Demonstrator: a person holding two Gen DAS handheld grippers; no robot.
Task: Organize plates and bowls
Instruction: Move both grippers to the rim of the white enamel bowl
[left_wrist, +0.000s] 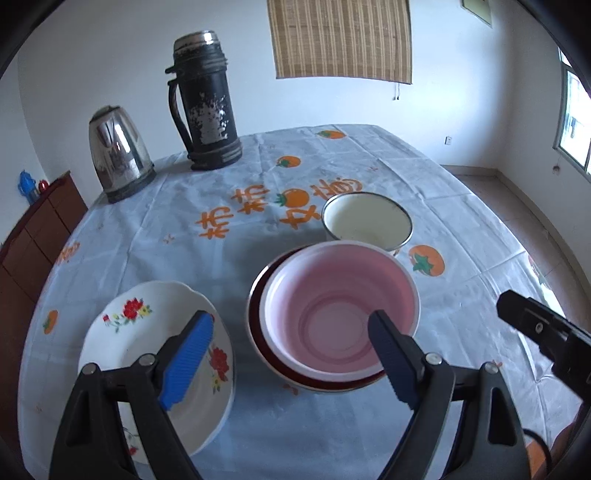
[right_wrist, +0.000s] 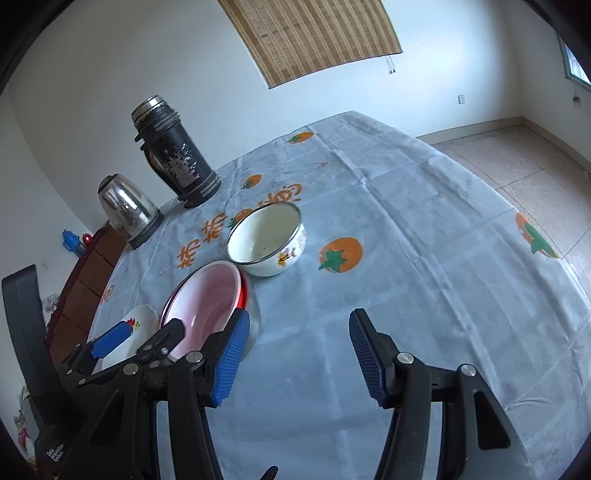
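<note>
A pink bowl (left_wrist: 340, 310) sits nested in a dark red dish (left_wrist: 258, 332) at the table's middle. A white flowered plate (left_wrist: 147, 332) lies to its left. A cream enamel bowl (left_wrist: 365, 221) stands just behind. My left gripper (left_wrist: 291, 354) is open and empty, one finger over the plate, the other over the pink bowl. In the right wrist view my right gripper (right_wrist: 299, 354) is open and empty above bare cloth, right of the pink bowl (right_wrist: 210, 295) and in front of the enamel bowl (right_wrist: 266, 240). The flowered plate (right_wrist: 140, 321) shows at the left.
A black thermos (left_wrist: 207, 103) and a steel kettle (left_wrist: 118, 155) stand at the table's far left. The blue cloth with orange prints (right_wrist: 406, 258) covers the round table. A brown cabinet (left_wrist: 33, 236) stands to the left. Floor lies beyond the right edge.
</note>
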